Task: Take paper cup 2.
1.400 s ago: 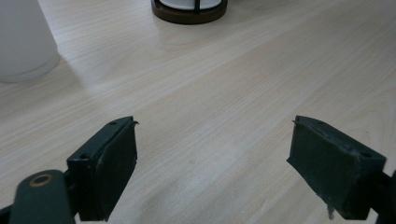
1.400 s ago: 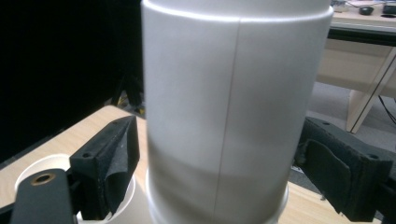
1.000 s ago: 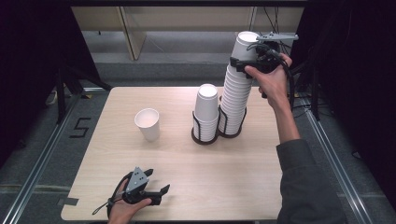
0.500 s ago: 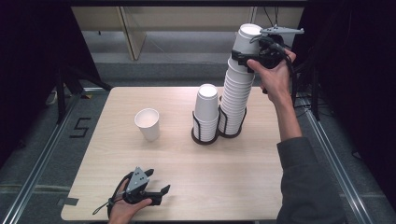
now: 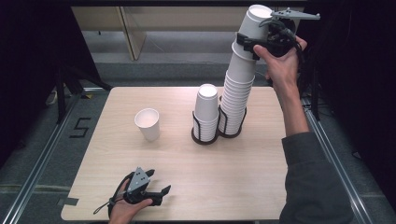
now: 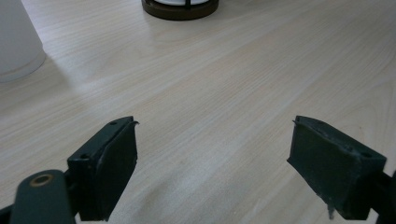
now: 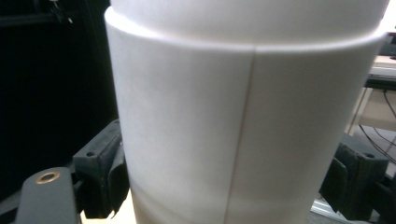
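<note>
Top cup (image 5: 255,21): smooth white paper, tapered, sitting atop the tall stack (image 5: 237,93) at the table's (image 5: 187,177) far right.
Right gripper (image 5: 256,41): clamping it.
Left gripper (image 6: 212,163): resting, jaws gaping empty over pale woodgrain.

**Cam setup: one overhead, two on grippers**

High view: fixed cam above person's side, looks fwd and down; takes in whole table (image 5: 233,186), floor round it, both forearms. Left gripper view: cam rides low, just over tabletop (image 6: 224,84), faces along its jaws twd black cup holder (image 6: 180,8) and lone cup (image 6: 16,42); both shared w/ high view (holder (image 5: 205,135), cup (image 5: 147,124)). Right gripper view: very close, faces side wall of top cup (image 7: 243,116); same cup atop tall stack in high view (image 5: 254,23).
</note>
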### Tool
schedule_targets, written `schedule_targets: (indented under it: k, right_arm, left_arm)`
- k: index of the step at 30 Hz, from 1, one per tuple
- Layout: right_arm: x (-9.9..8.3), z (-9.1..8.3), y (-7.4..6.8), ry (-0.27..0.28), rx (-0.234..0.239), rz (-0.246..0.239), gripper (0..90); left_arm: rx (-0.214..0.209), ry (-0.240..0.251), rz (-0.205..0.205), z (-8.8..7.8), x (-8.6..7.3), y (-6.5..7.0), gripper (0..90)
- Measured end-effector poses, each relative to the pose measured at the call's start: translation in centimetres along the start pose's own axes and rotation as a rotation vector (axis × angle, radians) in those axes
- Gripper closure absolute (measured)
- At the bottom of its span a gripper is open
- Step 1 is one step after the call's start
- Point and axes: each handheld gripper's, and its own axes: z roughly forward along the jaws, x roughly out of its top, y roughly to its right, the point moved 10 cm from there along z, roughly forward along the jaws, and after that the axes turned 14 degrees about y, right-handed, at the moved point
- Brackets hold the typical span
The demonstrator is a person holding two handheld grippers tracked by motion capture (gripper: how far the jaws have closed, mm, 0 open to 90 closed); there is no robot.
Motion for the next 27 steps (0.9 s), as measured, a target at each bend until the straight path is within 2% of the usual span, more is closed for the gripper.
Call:
schedule_targets:
  k: [4,8,10,15,21,27]
  right_arm:
    - [0.9,-0.5,0.2,0.03,-0.003,0.014,16.7]
    - [1.5,-1.4,0.8,0.037,-0.009,0.009,16.7]
    - [2.0,-2.0,1.1,0.051,-0.011,0.02,16.7]
    - [2.5,-4.0,2.2,0.059,-0.027,0.003,16.7]
    - [1.1,-6.5,3.9,0.029,-0.056,-0.025,16.7]
    - [-2.3,-8.7,5.9,-0.014,-0.093,-0.051,16.7]
  left_arm:
    - [-0.007,0.003,0.001,0.1,0.0,0.1,14.8]
    - [-0.002,-0.002,0.006,0.0,0.0,0.0,14.8]
    - [-0.005,0.001,0.003,0.0,0.0,0.0,14.8]
    - [-0.004,0.0,0.0,0.1,0.0,0.0,14.8]
    - [0.004,-0.003,0.003,0.0,0.0,-0.1,14.8]
    - [0.006,-0.004,0.002,0.0,0.0,-0.1,14.8]
